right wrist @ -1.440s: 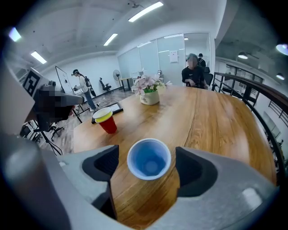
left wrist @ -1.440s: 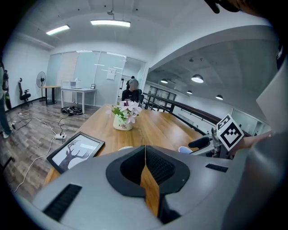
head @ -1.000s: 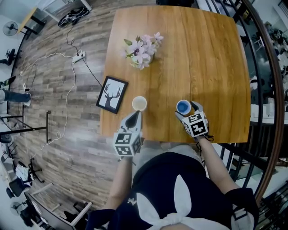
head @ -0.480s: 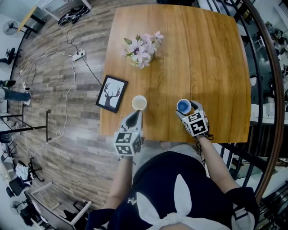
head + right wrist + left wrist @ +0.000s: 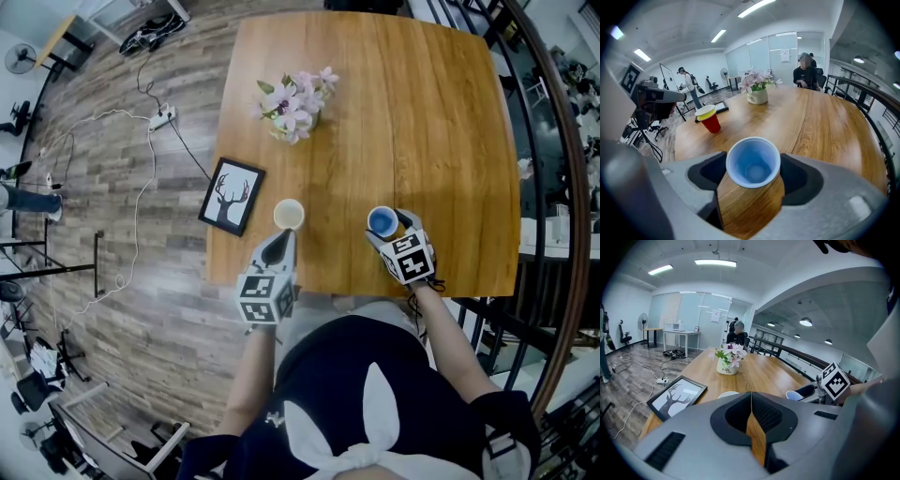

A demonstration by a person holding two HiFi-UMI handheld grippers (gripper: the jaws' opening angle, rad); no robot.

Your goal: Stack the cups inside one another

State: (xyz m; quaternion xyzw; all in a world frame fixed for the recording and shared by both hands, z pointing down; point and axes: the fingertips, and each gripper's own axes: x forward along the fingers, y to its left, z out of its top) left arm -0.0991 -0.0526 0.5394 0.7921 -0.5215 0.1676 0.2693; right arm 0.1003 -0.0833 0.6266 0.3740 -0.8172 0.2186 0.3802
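A blue cup [image 5: 382, 222] stands upright near the table's front edge, seen from above in the right gripper view [image 5: 752, 161]. My right gripper [image 5: 390, 232] has just been closing its jaws around it, and both pads now touch its sides. To its left stands a red cup [image 5: 290, 215] with a yellow lining [image 5: 710, 119], upright and apart from both grippers. My left gripper [image 5: 279, 244] hovers just in front of the red cup, its jaws shut with nothing between them [image 5: 751, 394]. Only the red cup's rim [image 5: 729, 393] peeks over its fingers.
A framed deer picture [image 5: 232, 197] lies at the table's left edge. A white vase of pink flowers [image 5: 292, 111] stands farther back. The wooden table [image 5: 441, 141] stretches away beyond the cups. A dark railing [image 5: 553, 187] runs along the right. A person sits at the table's far end [image 5: 806, 70].
Nothing has visibly moved in the head view: both grippers and both cups stay where they were.
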